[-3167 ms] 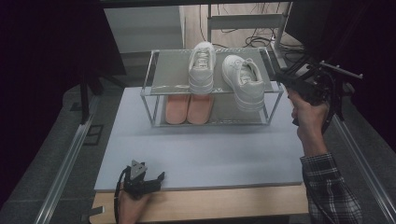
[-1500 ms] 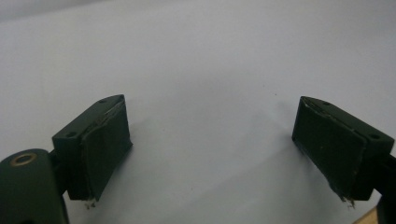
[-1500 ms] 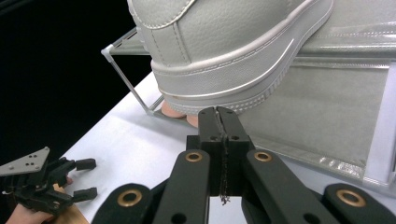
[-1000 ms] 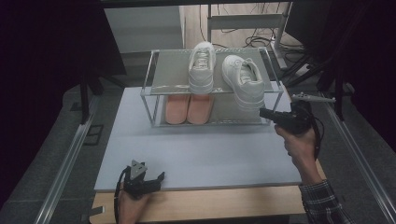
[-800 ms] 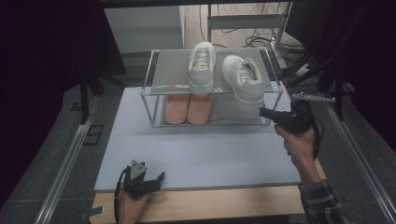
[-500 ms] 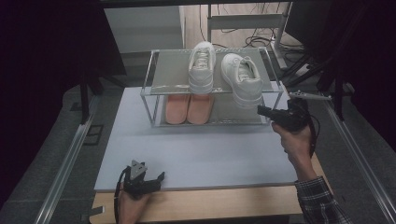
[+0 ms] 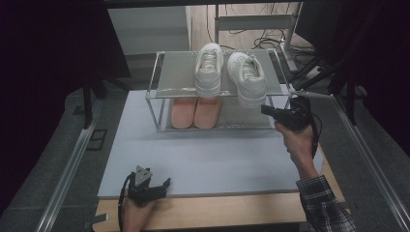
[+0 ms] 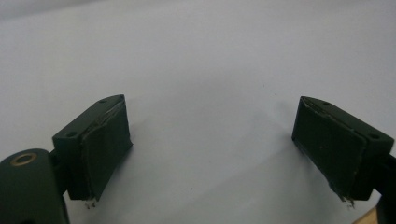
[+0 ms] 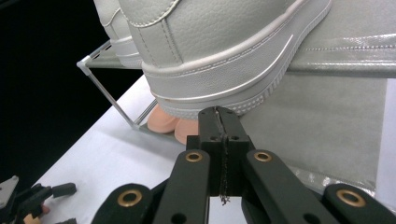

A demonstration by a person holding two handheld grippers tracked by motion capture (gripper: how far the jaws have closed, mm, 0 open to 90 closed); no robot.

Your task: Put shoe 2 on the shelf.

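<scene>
While clamped empty, right hand-held gripper (image 9: 219, 116) sits just under white sneaker (image 9: 219, 51).

Two white sneakers (image 7: 209, 70) (image 7: 247, 78) sit on the top tier of one two-tier shoe rack (image 7: 169, 77) at the upper centre of the frame; two pink shoes (image 7: 183, 112) (image 7: 207, 112) sit on its lower tier; two claws, one at lower left (image 7: 162, 186), one at right (image 7: 267, 110)
</scene>
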